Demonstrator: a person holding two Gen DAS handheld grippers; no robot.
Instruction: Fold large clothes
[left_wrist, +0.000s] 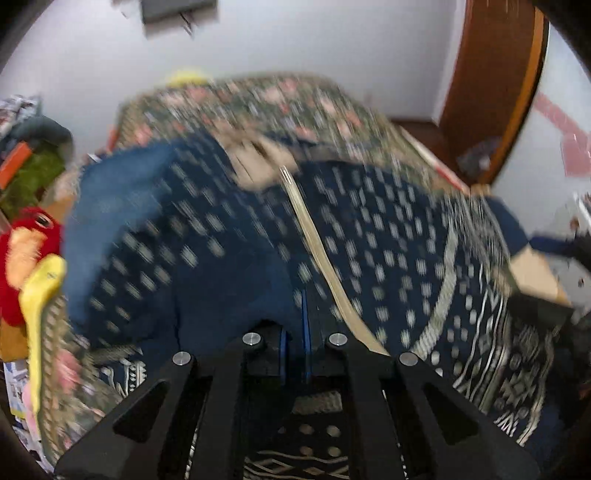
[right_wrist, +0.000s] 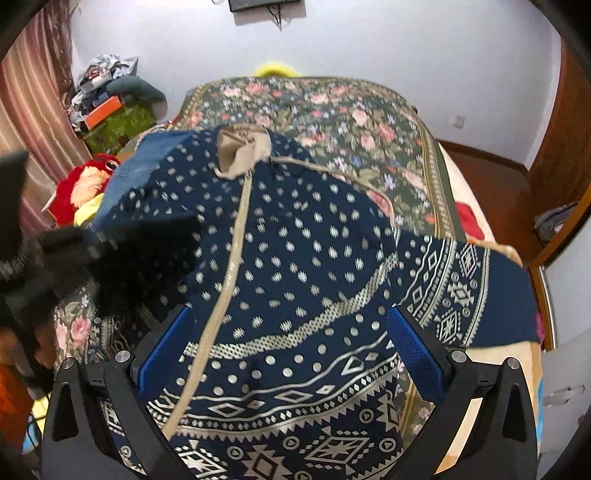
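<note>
A large navy garment (right_wrist: 295, 258) with pale dots, a beige centre strip and patterned silver borders lies spread on a floral bedspread (right_wrist: 332, 107). It also fills the blurred left wrist view (left_wrist: 258, 240). My left gripper (left_wrist: 295, 332) is shut, with a fold of the navy cloth pinched between its blue pads. It shows as a dark blur at the left of the right wrist view (right_wrist: 122, 243). My right gripper (right_wrist: 291, 354) is open and empty, its blue pads (right_wrist: 417, 354) standing wide on either side of the garment's lower patterned part.
A red and yellow plush toy (right_wrist: 81, 188) lies at the bed's left edge. Cluttered boxes (right_wrist: 107, 107) and a curtain (right_wrist: 33, 110) stand at the left. A wooden door (right_wrist: 554, 184) is at the right. A white wall lies behind the bed.
</note>
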